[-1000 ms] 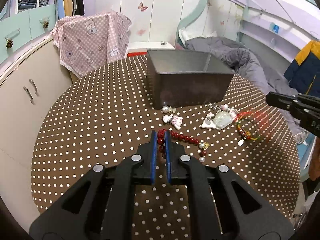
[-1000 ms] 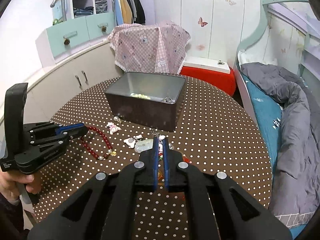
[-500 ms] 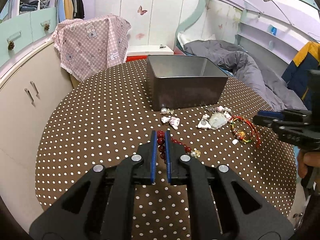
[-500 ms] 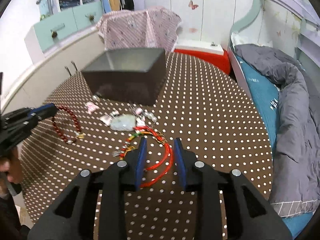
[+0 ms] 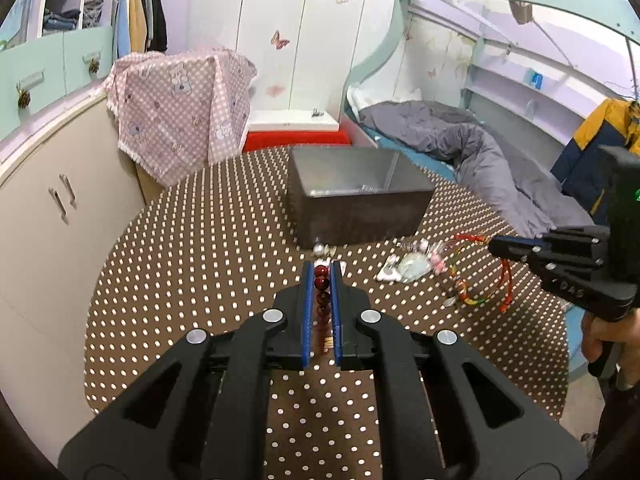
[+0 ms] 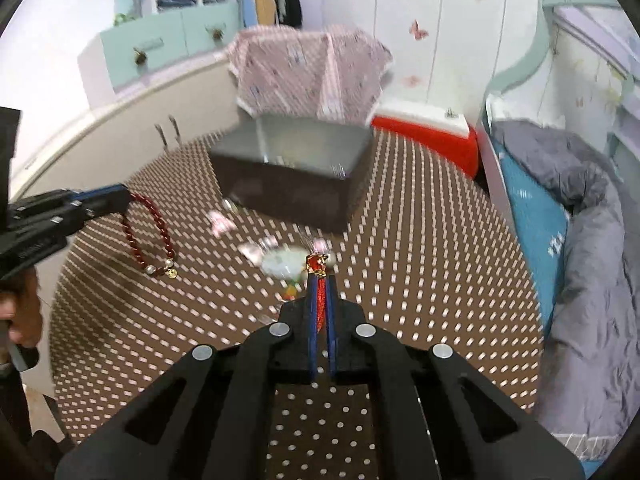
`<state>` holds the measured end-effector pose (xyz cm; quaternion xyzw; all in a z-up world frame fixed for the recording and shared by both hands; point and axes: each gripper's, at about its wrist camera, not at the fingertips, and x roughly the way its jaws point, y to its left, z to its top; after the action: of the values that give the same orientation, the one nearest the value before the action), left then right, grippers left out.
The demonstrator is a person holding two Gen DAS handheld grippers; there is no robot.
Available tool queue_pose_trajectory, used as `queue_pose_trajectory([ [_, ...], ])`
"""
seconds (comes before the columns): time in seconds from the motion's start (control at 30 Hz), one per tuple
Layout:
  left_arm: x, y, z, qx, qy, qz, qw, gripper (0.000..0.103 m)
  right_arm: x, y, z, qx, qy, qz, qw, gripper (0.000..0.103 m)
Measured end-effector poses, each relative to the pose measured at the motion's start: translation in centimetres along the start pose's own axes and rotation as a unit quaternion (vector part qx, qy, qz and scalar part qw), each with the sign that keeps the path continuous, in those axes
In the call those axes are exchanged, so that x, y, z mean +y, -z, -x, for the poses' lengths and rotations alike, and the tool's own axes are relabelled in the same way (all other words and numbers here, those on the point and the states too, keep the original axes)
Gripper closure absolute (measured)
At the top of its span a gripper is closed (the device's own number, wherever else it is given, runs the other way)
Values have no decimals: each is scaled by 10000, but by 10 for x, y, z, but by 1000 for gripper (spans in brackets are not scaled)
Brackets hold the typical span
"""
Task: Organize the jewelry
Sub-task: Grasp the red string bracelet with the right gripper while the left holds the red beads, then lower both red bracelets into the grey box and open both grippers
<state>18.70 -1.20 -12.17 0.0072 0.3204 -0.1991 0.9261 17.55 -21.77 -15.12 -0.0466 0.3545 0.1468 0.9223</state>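
Observation:
My left gripper (image 5: 321, 266) is shut on a dark red bead bracelet (image 5: 321, 276), whose beads show between the blue pads. In the right wrist view that bracelet (image 6: 148, 236) hangs in a loop from the left gripper (image 6: 124, 196), above the dotted table (image 5: 192, 264). My right gripper (image 6: 320, 278) is shut on a red and multicoloured cord bracelet (image 6: 317, 264); in the left wrist view the cord bracelet (image 5: 476, 292) dangles from it (image 5: 494, 245). An open grey box (image 5: 360, 208) stands at the back of the table with small pieces inside.
White and pale charms (image 5: 408, 270) and pearl pieces (image 5: 324, 249) lie on the table in front of the box. A pink checked cloth (image 5: 180, 108) covers something behind the table. A bed with a grey duvet (image 6: 592, 216) runs along the right; cabinets (image 5: 52, 208) stand left.
The left gripper has risen and lifted the bead bracelet off the table. The right gripper opened over the cord bracelet, shut on it and raised it. The right wrist view is now blurred.

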Motion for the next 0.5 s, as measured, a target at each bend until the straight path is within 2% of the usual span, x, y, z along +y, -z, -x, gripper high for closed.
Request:
queue_pose_trajectory([
  [0.13, 1, -9, 12, -156, 15, -34, 9999, 95, 4, -15, 24, -297, -110, 68, 9995, 101],
  [0.37, -3, -10, 16, -187, 115, -46, 9997, 95, 6, -20, 31, -366, -125, 92, 9992, 101],
  [0.5, -7, -23, 20, -276, 178, -123, 9994, 95, 6, -36, 42, -544, -133, 115, 9984, 101],
])
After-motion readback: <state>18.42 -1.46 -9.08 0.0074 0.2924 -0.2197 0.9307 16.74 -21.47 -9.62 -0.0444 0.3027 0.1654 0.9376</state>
